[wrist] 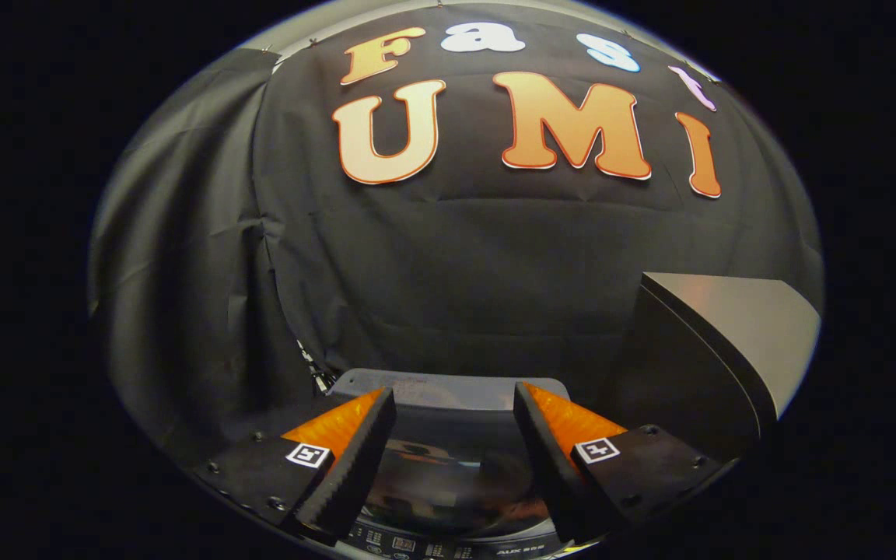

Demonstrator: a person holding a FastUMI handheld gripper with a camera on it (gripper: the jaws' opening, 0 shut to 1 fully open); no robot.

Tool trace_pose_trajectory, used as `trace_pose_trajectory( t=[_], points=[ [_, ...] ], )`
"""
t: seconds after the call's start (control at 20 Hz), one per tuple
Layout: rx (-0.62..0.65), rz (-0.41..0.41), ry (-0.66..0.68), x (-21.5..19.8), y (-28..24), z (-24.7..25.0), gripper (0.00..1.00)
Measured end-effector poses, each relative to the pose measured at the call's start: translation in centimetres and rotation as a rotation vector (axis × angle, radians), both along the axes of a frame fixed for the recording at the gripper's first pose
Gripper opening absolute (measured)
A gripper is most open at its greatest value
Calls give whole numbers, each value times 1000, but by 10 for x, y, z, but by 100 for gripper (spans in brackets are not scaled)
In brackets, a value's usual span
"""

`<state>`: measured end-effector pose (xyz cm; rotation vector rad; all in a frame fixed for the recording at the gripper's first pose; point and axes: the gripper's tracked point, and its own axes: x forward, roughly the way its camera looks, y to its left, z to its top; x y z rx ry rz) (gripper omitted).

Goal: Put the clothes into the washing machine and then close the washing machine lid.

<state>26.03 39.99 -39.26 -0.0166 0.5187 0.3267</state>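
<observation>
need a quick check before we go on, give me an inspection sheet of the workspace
surface: grey top of the washing machine just beyond the fingers
job's things: dark glossy washing machine lid lies flat, looks closed; clothes: nothing seen
clutter: dark grey angular box-like object beside the machine, what it is cannot be told
grippers: tool open, black ribbed orange-backed fingers apart over the lid, holding nothing
cables: nothing seen clearly
surroundings: black cloth wall behind the machine
</observation>
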Motion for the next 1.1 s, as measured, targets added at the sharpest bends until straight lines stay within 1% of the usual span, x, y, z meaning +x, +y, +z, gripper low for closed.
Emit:
trace_pose_trajectory(
  t=[0.15, 0.5, 0.65, 0.7, 0.8, 0.95, 1.1],
  points=[
    [18, 2, 1, -12, 1, 9, 99],
    [47, -35, -36, -12, -7, 56, 98],
    [138, -43, -91, -18, -7, 101, 99],
    [149, -47, -108, -21, -9, 115, 99],
    [136, -63, -153, -28, -22, 145, 100],
    [112, -50, -234, -48, -36, 194, 100],
    [126, -34, -295, -71, -49, 237, 100]
  ],
)
